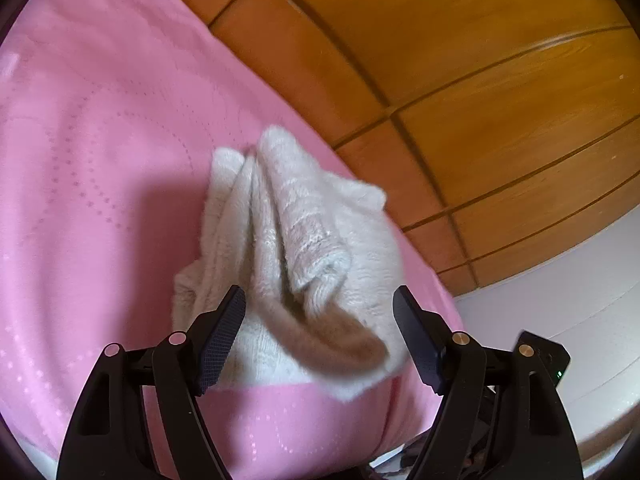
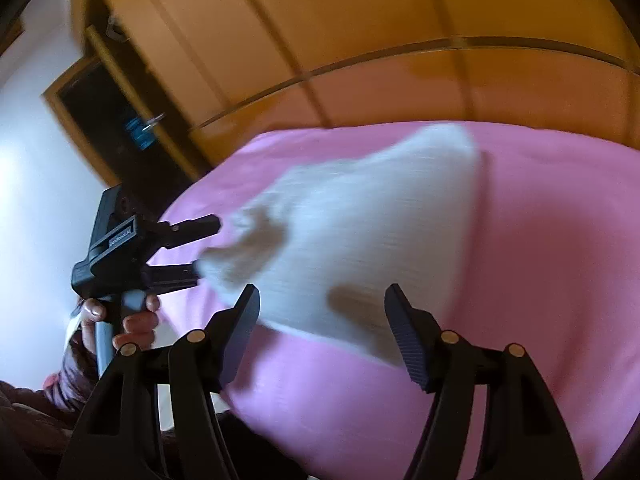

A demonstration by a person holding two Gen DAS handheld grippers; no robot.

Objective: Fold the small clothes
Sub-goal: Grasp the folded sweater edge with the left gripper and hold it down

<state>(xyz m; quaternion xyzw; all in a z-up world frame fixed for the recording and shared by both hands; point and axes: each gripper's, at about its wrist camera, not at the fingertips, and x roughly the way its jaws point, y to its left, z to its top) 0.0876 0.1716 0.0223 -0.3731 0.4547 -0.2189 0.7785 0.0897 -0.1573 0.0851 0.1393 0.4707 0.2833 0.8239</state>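
Note:
A small cream knitted garment (image 1: 304, 248) lies bunched in folds on the pink bed sheet (image 1: 100, 160). My left gripper (image 1: 320, 336) is open, its black fingers on either side of the garment's near end, not closed on it. In the right wrist view the same garment (image 2: 360, 240) looks blurred on the sheet (image 2: 540, 280). My right gripper (image 2: 322, 332) is open, just above the garment's near edge. The left gripper (image 2: 202, 248), held by a hand, shows at the garment's left end with its jaws apart.
A wooden wardrobe (image 1: 460, 80) with panelled doors stands close behind the bed. One wardrobe door (image 2: 132, 128) hangs open on the left, with a white wall (image 2: 32, 200) beside it. The bed edge and a white surface (image 1: 560, 320) lie to the right.

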